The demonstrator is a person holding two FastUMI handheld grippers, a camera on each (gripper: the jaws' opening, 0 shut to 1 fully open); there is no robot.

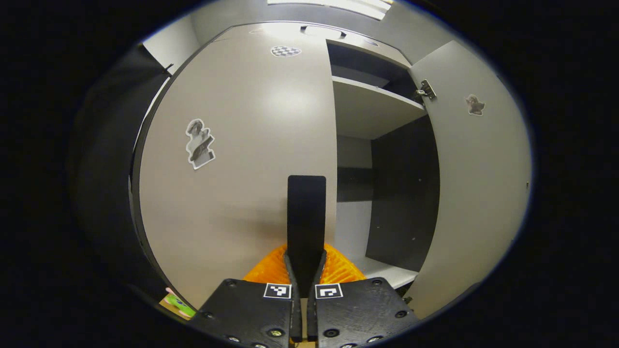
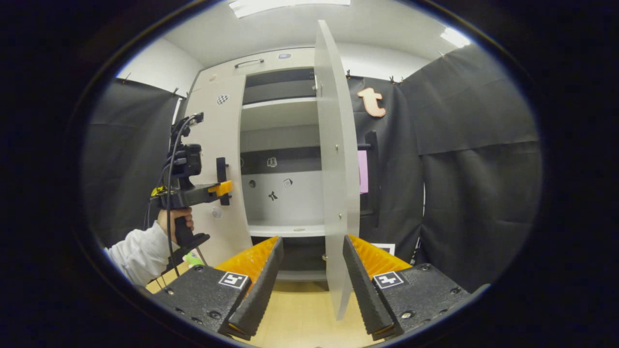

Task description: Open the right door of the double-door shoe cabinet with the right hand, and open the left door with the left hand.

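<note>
In the left gripper view, the left tool (image 1: 306,270) has its two fingers clenched on a flat dark upright handle (image 1: 306,217) that rises straight ahead of it. The handle sits at the free edge of the pale grey left door (image 1: 232,169) of the tall double-door shoe cabinet. The door looks closed or nearly so; the view does not settle which. The door's lower edge is cut off behind the tool's body. A small cut-out sticker (image 1: 199,143) lies up and to the left of the tool, and a chequered sticker (image 1: 285,50) lies high above it; neither can be read. To the right of the fingers the cabinet stands open, showing a pale upper shelf (image 1: 372,108) with nothing visible on it and dark inner panels below. Farther right hangs the pale grey right door (image 1: 476,183), swung wide open, with a metal hinge (image 1: 425,90) at its top.

In the right gripper view, the right tool (image 2: 309,263) is released, its fingers spread apart. The right door (image 2: 336,159) stands edge-on just ahead between them, touching neither. Left of that, the open compartment holds bare shelves (image 2: 285,229) and a few small marks on its back wall too small to make out. Far to the left, a hand (image 2: 175,218) in a light sleeve holds the left tool (image 2: 223,187) against the left door (image 2: 220,145); the contact itself is too small to make out.
</note>
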